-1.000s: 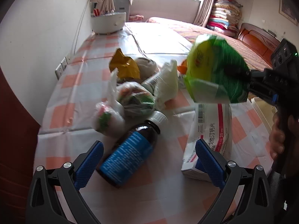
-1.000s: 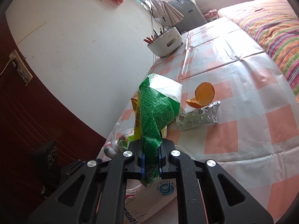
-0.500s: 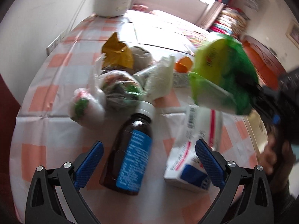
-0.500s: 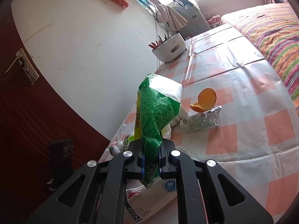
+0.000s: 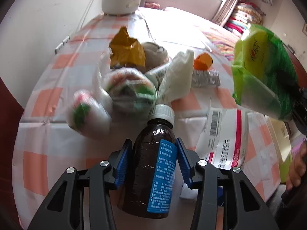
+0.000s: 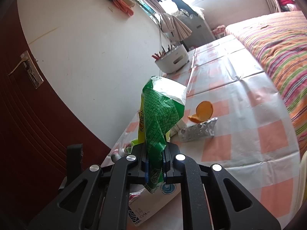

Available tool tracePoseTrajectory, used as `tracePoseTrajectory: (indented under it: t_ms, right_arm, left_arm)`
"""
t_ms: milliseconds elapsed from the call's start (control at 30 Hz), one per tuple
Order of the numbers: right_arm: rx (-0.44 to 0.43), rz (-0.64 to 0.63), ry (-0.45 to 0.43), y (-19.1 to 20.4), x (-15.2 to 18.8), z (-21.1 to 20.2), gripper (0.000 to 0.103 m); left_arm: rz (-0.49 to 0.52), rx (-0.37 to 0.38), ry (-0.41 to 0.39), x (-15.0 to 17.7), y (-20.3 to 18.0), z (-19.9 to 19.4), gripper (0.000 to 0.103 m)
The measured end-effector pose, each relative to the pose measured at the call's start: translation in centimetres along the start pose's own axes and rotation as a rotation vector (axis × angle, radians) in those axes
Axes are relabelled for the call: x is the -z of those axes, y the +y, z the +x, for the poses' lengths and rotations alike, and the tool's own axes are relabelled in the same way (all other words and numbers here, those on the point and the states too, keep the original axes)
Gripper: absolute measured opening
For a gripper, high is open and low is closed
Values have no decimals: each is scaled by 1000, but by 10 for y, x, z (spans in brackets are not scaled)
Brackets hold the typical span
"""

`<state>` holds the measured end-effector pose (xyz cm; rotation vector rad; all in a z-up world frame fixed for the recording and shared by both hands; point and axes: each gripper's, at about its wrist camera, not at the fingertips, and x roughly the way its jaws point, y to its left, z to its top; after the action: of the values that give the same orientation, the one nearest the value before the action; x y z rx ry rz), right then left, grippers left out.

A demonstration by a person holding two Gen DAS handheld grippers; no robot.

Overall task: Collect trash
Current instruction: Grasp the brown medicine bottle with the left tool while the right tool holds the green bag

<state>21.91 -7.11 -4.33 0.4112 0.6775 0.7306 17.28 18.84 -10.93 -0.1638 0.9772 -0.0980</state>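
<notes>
A brown medicine bottle [image 5: 151, 153] with a white cap and blue label lies on the checked tablecloth [image 5: 57, 99]. My left gripper [image 5: 154, 143] straddles its body; the jaws are closing and both blue pads touch the bottle's sides. My right gripper [image 6: 155, 153] is shut on the lower end of a green snack bag [image 6: 161, 115], held upright above the table. In the left wrist view that bag [image 5: 262, 72] hangs at the right, above a white medicine box [image 5: 224, 138].
Beyond the bottle lie knotted plastic bags [image 5: 130, 92], a yellow wrapper [image 5: 126, 51], an orange peel [image 6: 203, 111] and a blister pack [image 6: 197, 130]. A white bowl [image 6: 172, 61] stands at the far end by the wall. A striped bed [image 6: 278, 44] lies right, a door [image 6: 25, 115] left.
My left gripper has come forward and down over the bottle, and its jaws have gone from wide apart to the bottle's sides. The right gripper has risen a little with the bag.
</notes>
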Motion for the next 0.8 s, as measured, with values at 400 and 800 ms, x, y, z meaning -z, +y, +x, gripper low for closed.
tracePoseTrajectory:
  t_ms: [400, 800]
  right_arm:
    - [53, -27, -67, -10, -4, -29, 9]
    - [131, -49, -134, -26, -5, -71, 9]
  left_arm:
    - [-32, 12, -170, -12, -15, -46, 44]
    - [-19, 141, -280, -24, -58, -81, 43]
